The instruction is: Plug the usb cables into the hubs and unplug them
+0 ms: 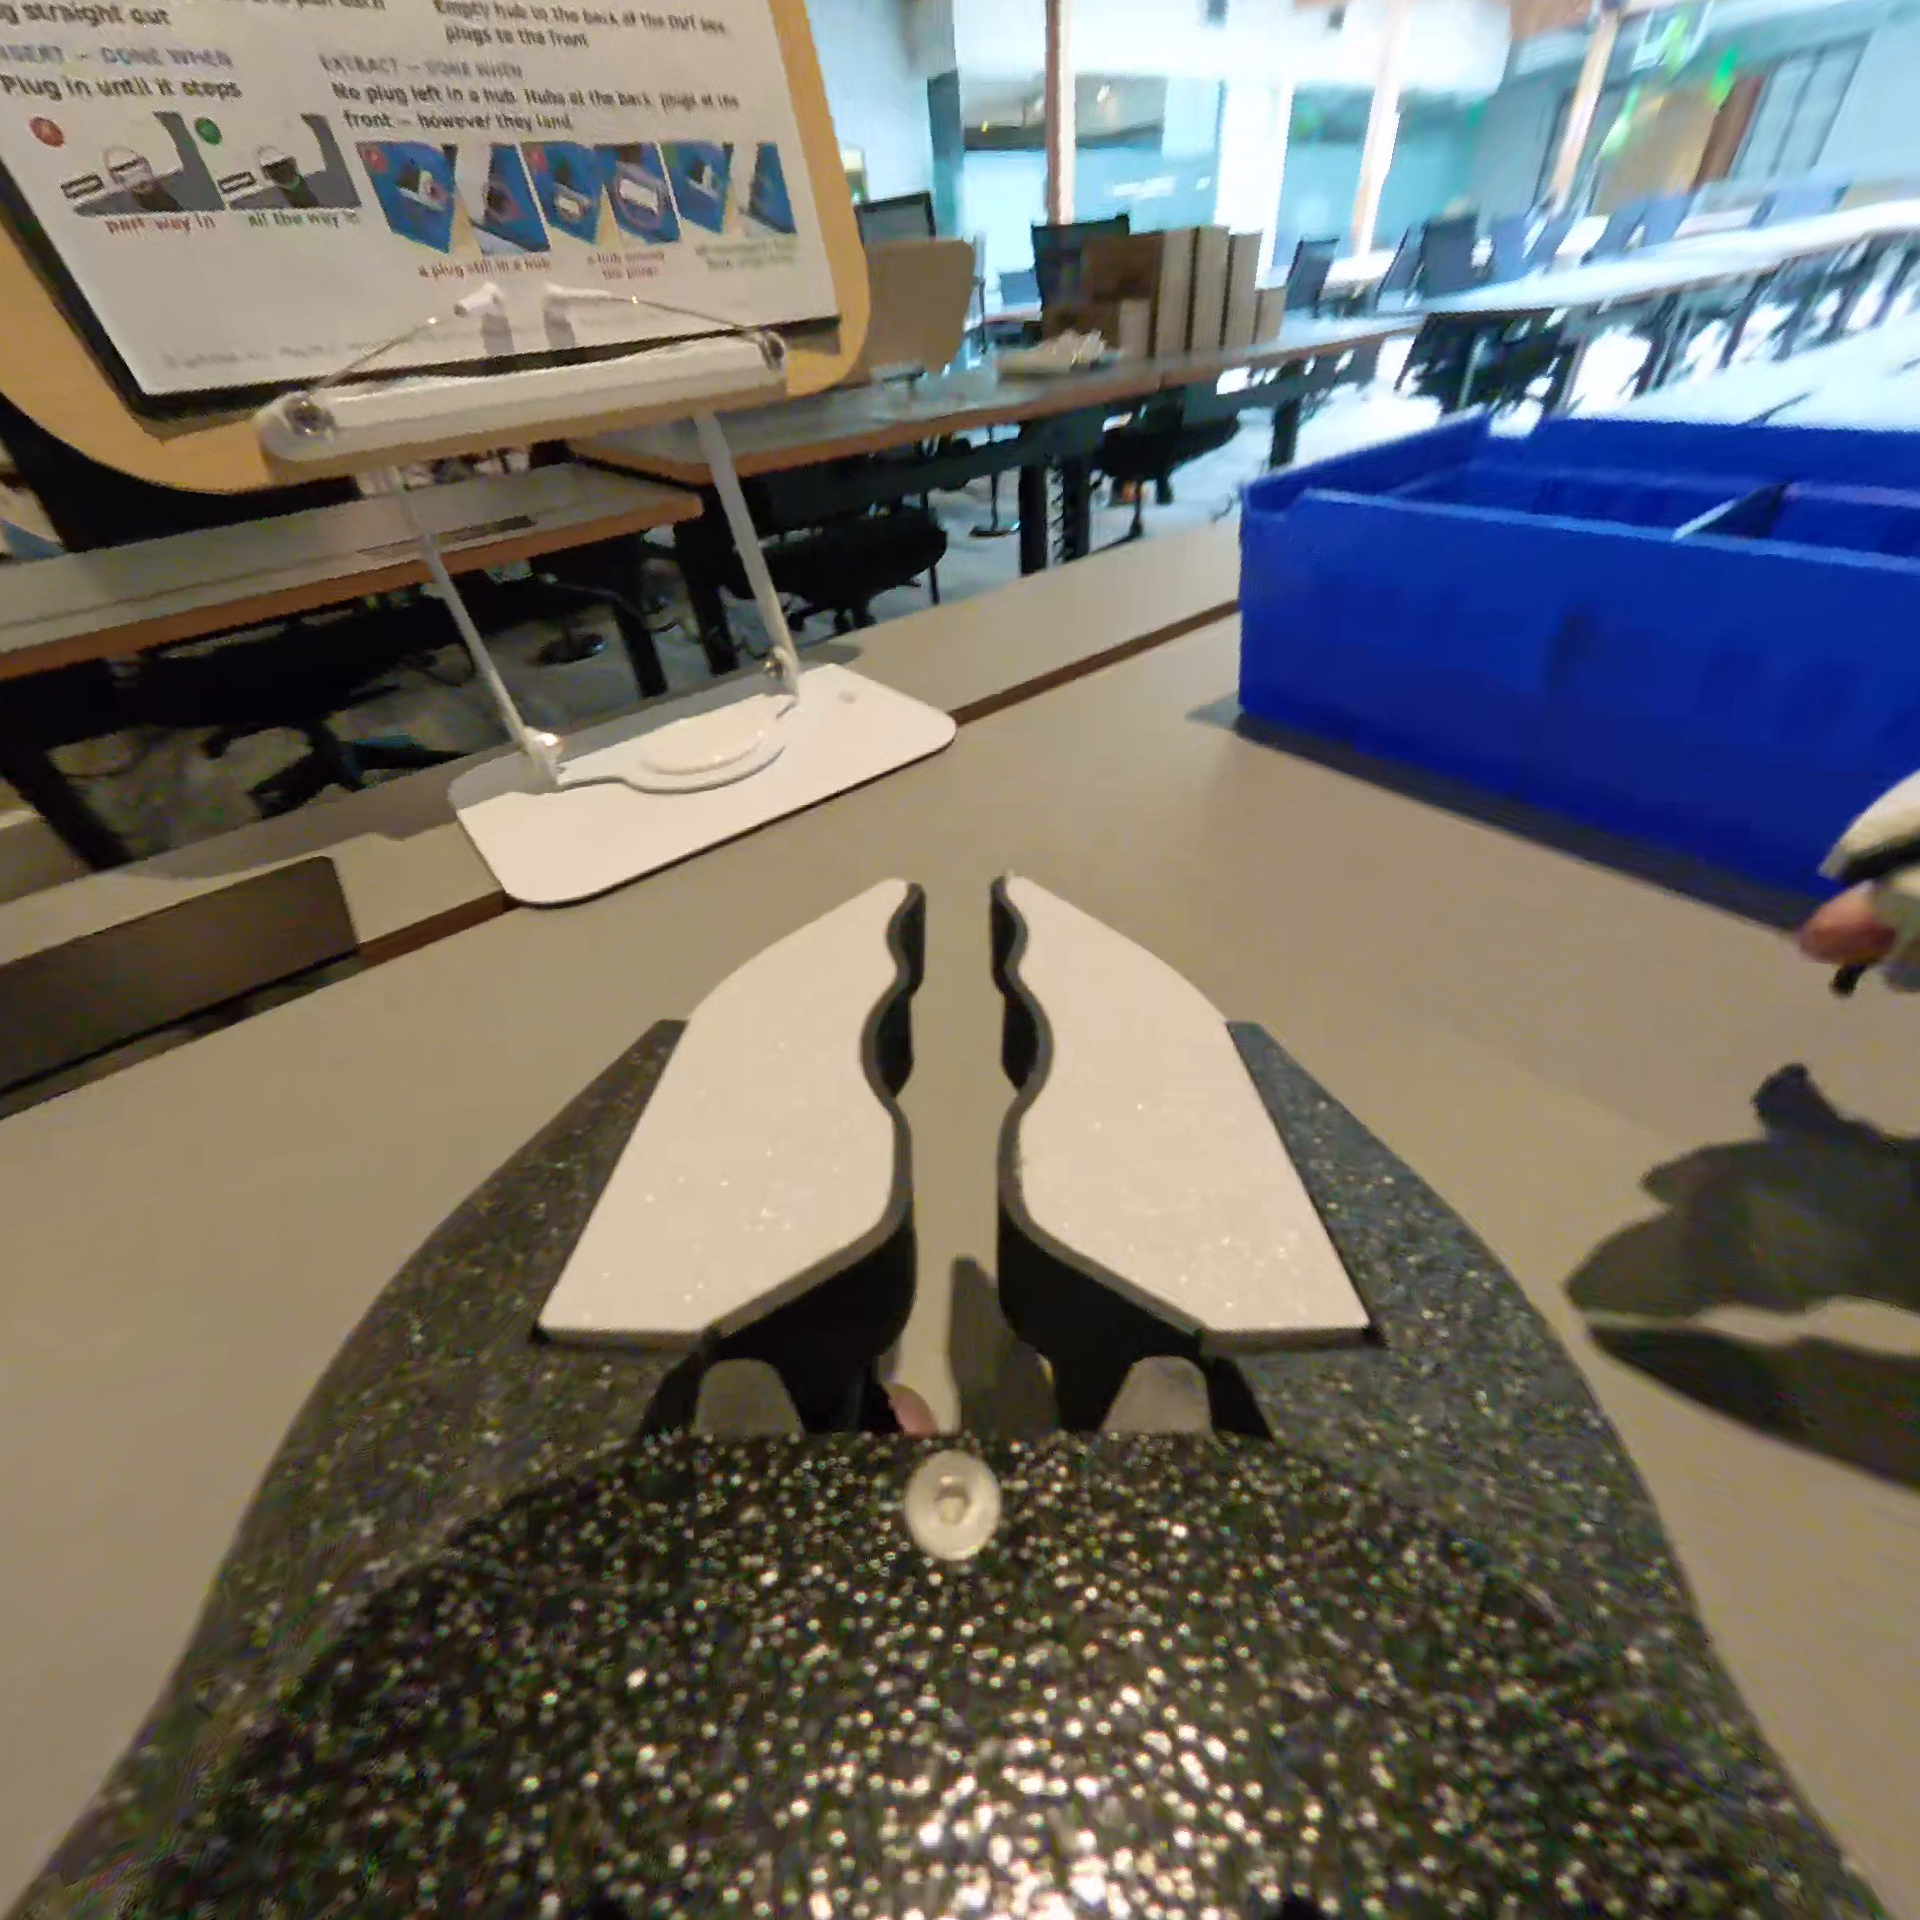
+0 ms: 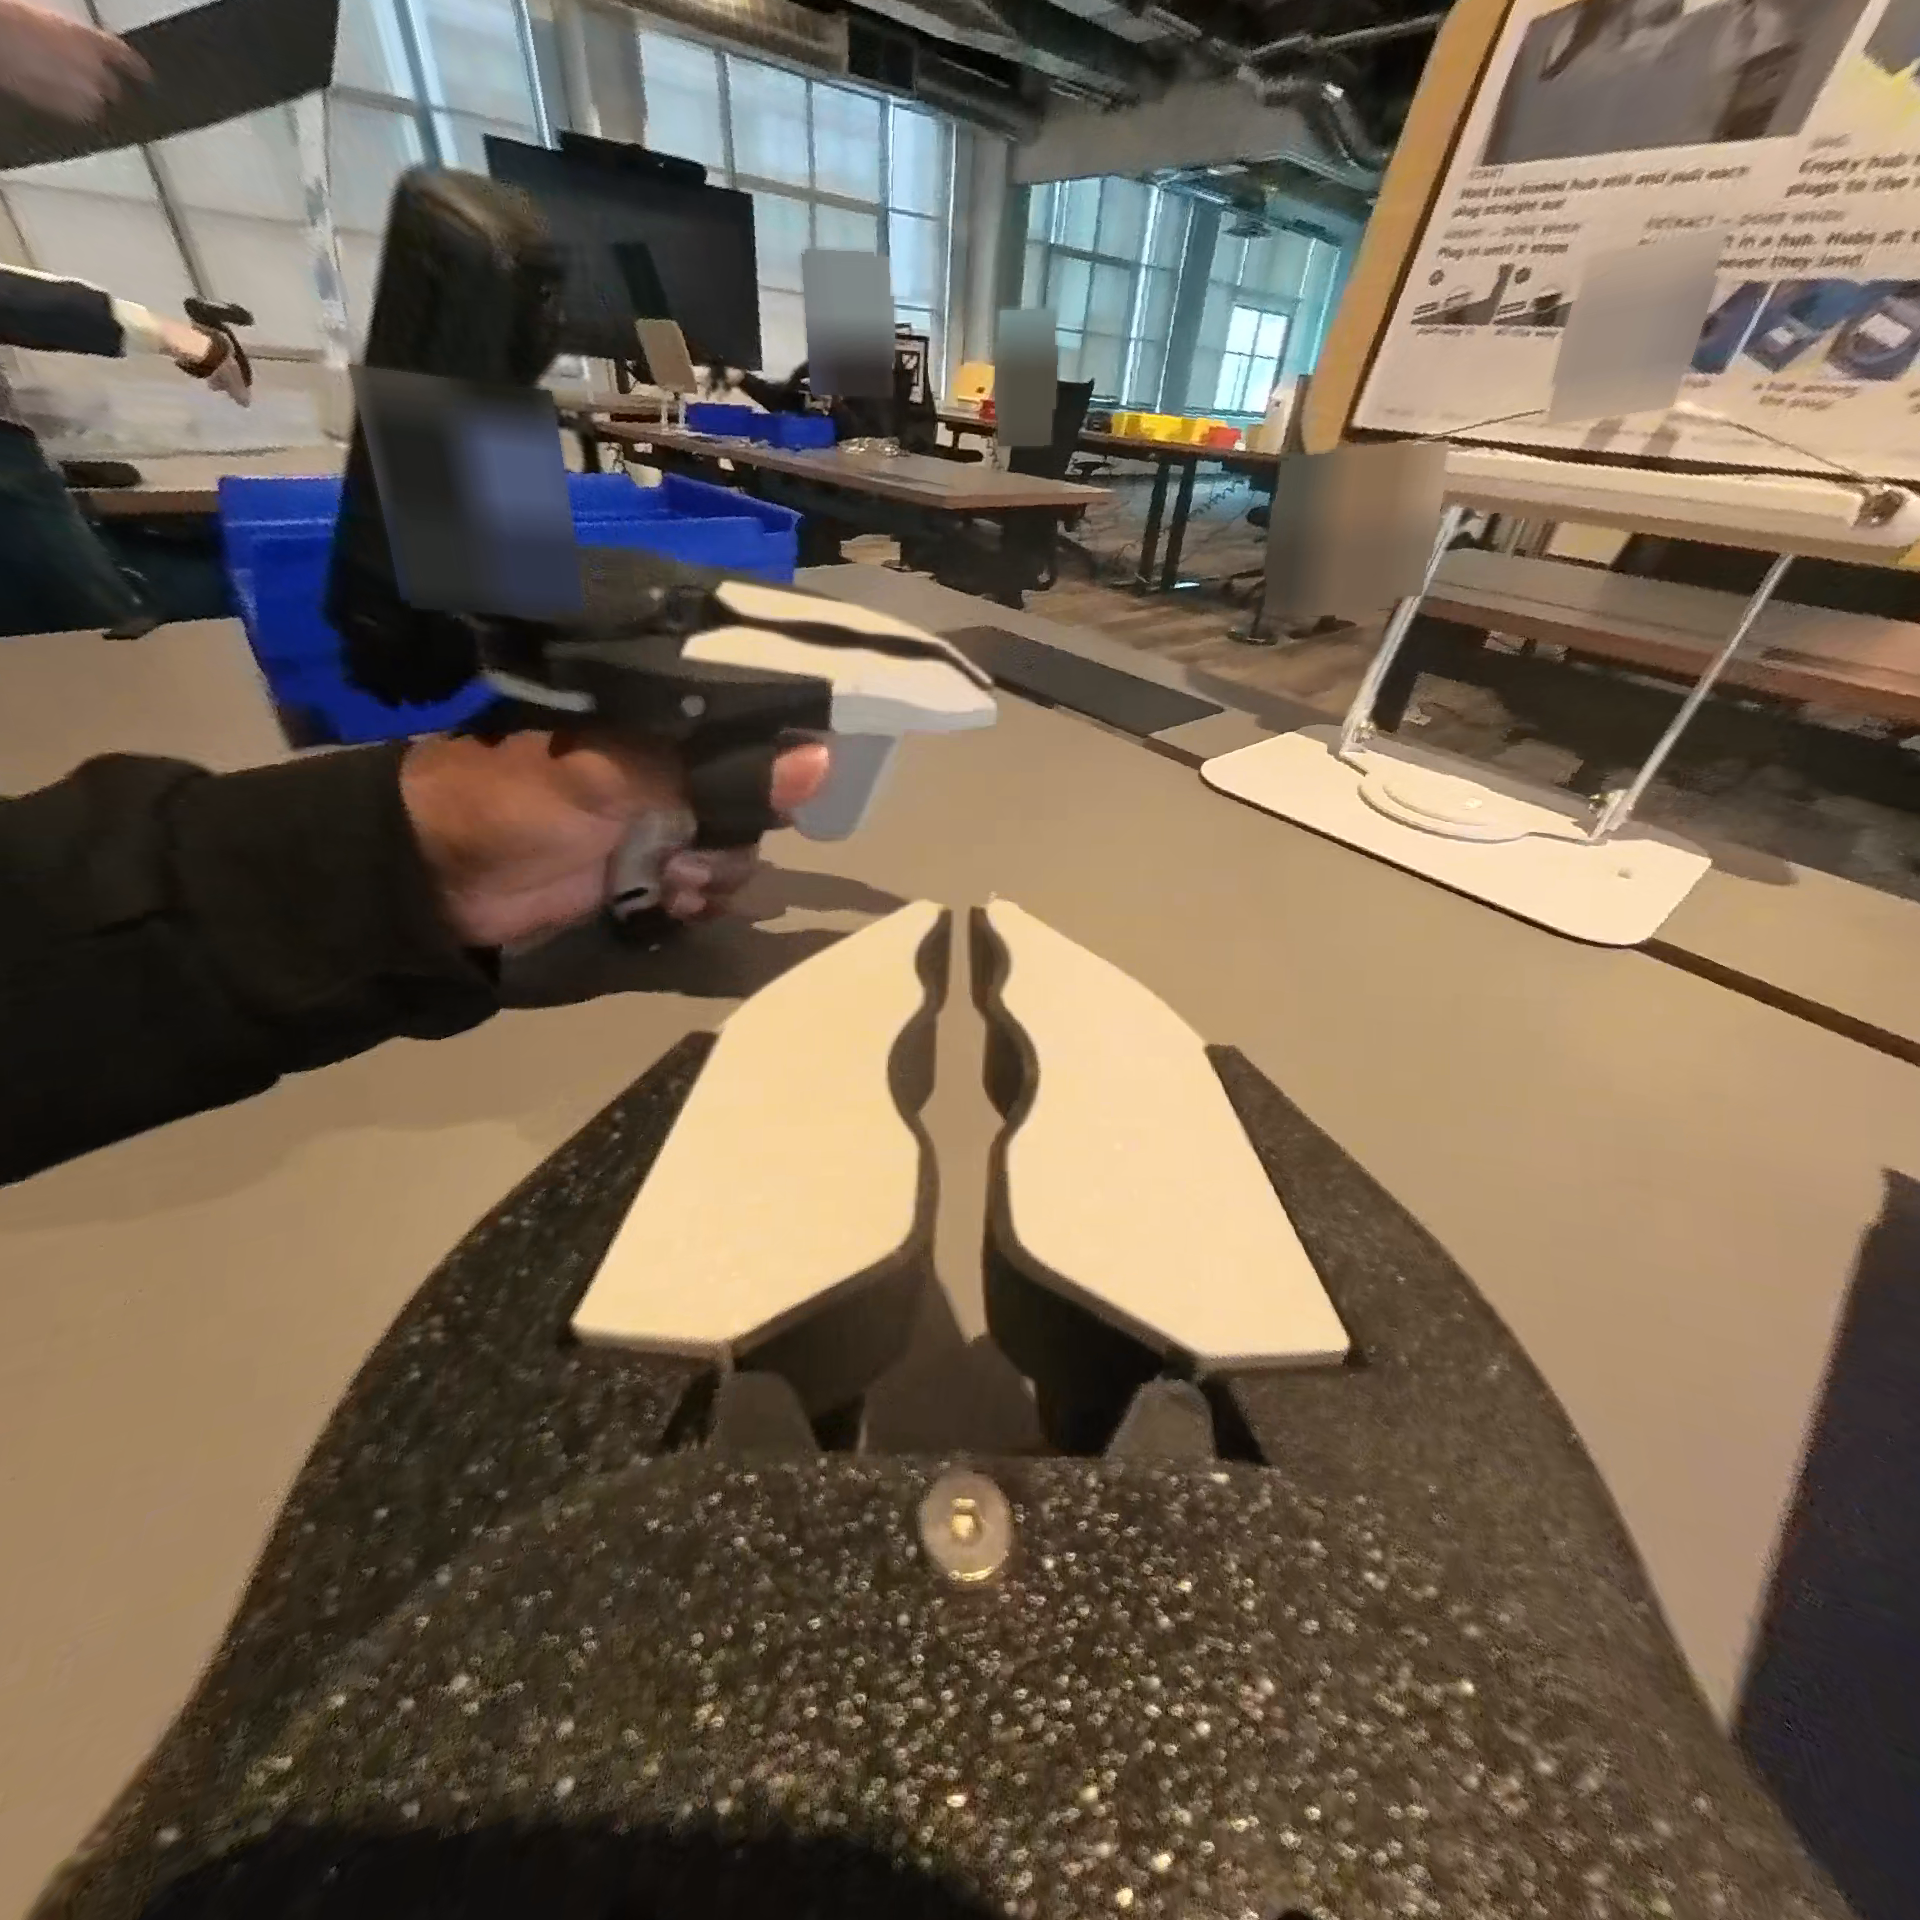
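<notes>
Glittering black speckled tongs [image 1: 957,894], wavy matte-white fingers [image 1: 769,1122], nothing held.

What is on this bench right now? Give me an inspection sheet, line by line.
Surface: grey table, bare between the fingers.
Job's things: blue bin with dividers at the back; no hubs seen.
Clutter: white stand holding an instruction sheet.
Grippers: left gripper slightly apart, empty; right gripper nearly closed, empty.
Cables: nothing seen.
Surroundings: office desks, chairs, windows, a monitor; other people at far left.
</notes>
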`<state>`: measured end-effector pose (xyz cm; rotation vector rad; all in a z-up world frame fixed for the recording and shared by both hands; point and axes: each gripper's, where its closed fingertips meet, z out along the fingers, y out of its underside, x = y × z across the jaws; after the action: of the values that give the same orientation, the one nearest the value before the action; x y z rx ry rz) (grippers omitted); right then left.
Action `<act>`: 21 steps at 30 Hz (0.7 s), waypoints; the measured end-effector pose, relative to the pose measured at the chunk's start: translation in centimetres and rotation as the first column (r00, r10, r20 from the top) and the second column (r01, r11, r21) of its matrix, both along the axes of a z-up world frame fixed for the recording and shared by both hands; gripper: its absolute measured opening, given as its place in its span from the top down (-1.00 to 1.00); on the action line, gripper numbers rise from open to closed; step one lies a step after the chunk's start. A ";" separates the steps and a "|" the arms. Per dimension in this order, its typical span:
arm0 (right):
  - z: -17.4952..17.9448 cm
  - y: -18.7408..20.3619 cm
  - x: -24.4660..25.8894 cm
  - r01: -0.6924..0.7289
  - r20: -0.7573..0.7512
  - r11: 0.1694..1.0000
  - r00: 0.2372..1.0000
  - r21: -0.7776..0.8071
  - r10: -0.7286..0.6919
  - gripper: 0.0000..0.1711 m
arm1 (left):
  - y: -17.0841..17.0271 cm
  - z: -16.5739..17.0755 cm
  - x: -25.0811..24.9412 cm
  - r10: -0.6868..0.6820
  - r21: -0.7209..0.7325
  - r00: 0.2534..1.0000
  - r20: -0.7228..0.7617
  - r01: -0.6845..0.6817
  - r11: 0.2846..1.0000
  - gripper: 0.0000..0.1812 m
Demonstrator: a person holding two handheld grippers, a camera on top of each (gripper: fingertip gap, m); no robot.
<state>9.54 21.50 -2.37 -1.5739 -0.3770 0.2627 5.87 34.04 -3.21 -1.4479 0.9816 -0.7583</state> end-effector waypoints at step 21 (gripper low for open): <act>-0.9 -0.6 -1.9 -0.098 -0.030 0.992 0.995 -0.084 0.096 1.00 | -7.7 18.2 -32.9 0.397 0.192 0.890 -0.222 -0.359 0.913 0.55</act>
<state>7.61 20.90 -3.22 -1.6371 -0.4271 0.3784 -27.05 26.33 14.95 -1.5704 0.8863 -0.2089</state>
